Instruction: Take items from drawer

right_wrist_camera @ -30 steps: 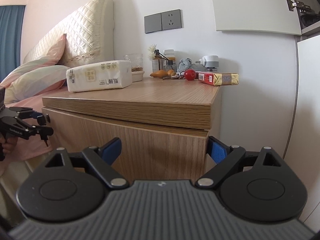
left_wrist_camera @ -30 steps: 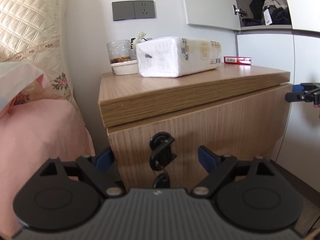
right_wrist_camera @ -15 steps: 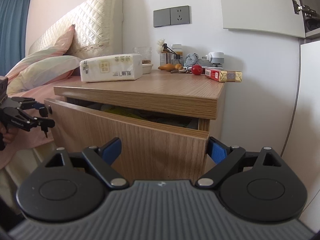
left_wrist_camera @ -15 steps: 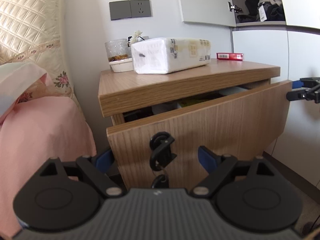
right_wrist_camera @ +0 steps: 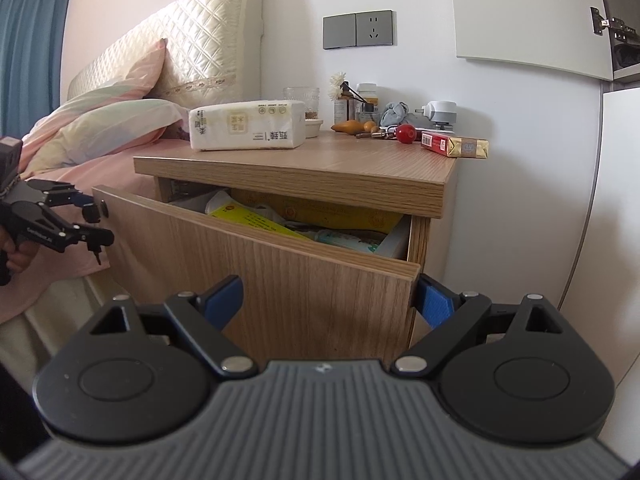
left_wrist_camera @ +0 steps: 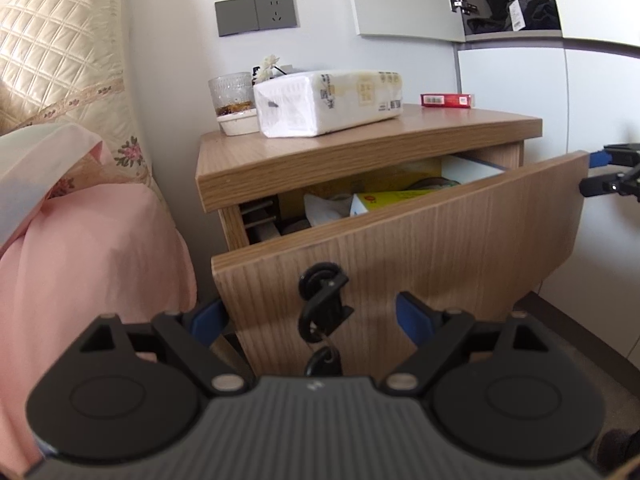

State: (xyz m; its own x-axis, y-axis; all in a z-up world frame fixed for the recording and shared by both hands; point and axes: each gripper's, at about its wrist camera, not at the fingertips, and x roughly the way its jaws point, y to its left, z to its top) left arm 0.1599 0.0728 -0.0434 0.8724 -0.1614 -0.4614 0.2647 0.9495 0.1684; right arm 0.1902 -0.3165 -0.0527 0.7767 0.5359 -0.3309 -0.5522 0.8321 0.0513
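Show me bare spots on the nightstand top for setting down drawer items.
The wooden nightstand top is bare along its front, between the white tissue pack and the red-and-gold box. The back edge is crowded with the ribbed glass, bottles and a red ball.

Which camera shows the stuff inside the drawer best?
The right wrist view: it looks over the drawer front onto a yellow box, papers and packets across the opening. The left wrist view sees only a narrower strip, with white tissue and the yellow box's end behind the front panel.
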